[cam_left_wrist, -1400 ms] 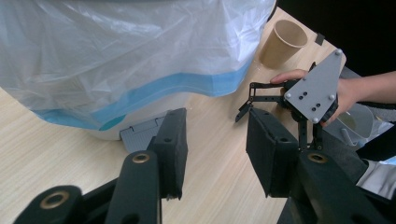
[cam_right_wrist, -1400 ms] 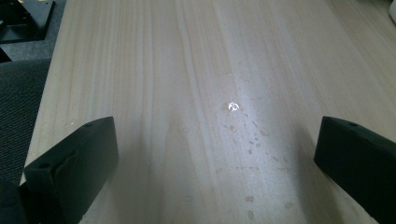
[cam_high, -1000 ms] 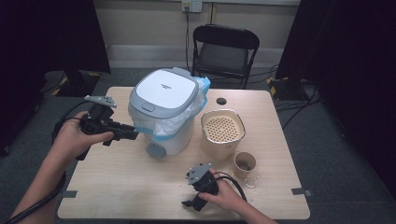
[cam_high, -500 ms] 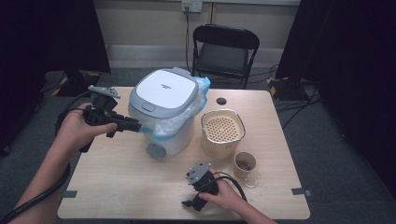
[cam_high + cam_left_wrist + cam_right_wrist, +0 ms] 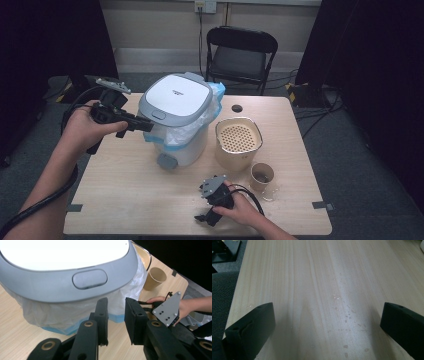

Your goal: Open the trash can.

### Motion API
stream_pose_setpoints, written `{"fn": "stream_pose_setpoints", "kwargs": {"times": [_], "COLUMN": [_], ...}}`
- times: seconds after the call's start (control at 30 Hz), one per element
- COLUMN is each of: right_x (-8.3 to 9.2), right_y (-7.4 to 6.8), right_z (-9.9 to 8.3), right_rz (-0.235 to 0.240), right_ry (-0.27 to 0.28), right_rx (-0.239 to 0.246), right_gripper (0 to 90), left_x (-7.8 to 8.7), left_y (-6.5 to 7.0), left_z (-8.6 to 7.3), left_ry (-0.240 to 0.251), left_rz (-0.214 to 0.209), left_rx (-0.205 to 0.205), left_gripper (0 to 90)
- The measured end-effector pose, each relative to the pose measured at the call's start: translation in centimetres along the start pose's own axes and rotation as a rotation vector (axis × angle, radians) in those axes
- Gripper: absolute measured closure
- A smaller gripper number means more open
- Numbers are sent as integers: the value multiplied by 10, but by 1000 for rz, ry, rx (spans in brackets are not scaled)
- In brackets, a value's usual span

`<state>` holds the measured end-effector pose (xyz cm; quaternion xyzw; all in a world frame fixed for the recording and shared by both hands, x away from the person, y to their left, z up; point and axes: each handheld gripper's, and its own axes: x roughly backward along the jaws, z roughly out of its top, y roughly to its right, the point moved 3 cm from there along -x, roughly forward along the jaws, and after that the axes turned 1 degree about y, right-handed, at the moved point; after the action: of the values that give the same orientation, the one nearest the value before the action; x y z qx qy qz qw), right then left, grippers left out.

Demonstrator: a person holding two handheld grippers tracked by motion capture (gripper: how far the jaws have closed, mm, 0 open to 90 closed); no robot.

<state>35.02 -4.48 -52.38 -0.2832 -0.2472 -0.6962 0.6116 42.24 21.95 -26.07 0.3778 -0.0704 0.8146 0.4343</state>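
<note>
A white bin (image 5: 182, 142) with a grey-rimmed lid (image 5: 175, 97) and a plastic liner stands mid-table. My left gripper (image 5: 148, 126) is held level at the lid's left edge. In the left gripper view its jaws (image 5: 116, 302) point at the lid's grey push button (image 5: 90, 278). They have just been closing and now leave a narrow gap with nothing in it, so the gripper is open. My right gripper (image 5: 206, 216) rests on the table near the front edge. In the right gripper view it (image 5: 328, 315) is open wide over bare wood.
A beige perforated basket (image 5: 239, 139) stands right of the bin, with a paper cup (image 5: 262, 175) in front of it. A black folding chair (image 5: 242, 52) is behind the table. Cables trail from both grippers. The table's (image 5: 125, 200) front left is bare wood.
My left gripper has risen and moved right, from beside the bin's body up to its lid. My right gripper has stayed where it was.
</note>
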Motion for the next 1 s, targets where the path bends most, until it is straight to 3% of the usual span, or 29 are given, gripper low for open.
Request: {"fn": "stream_pose_setpoints", "kwargs": {"times": [0.4, 0.7, 1.0], "right_x": [0, 0, 0], "right_y": [0, 0, 0], "right_z": [0, 0, 0], "right_rz": [1, 2, 2], "right_ry": [-2, -2, -2], "right_rx": [-3, -1, -1], "right_gripper": [0, 0, 0], "left_x": [-5, -17, -28], "left_y": [1, 1, -5], "left_z": [22, 37, 43], "left_ry": [-4, -11, -3], "left_rz": [14, 52, 85], "left_rx": [-7, -24, -15], "left_gripper": [732, 736, 742]}}
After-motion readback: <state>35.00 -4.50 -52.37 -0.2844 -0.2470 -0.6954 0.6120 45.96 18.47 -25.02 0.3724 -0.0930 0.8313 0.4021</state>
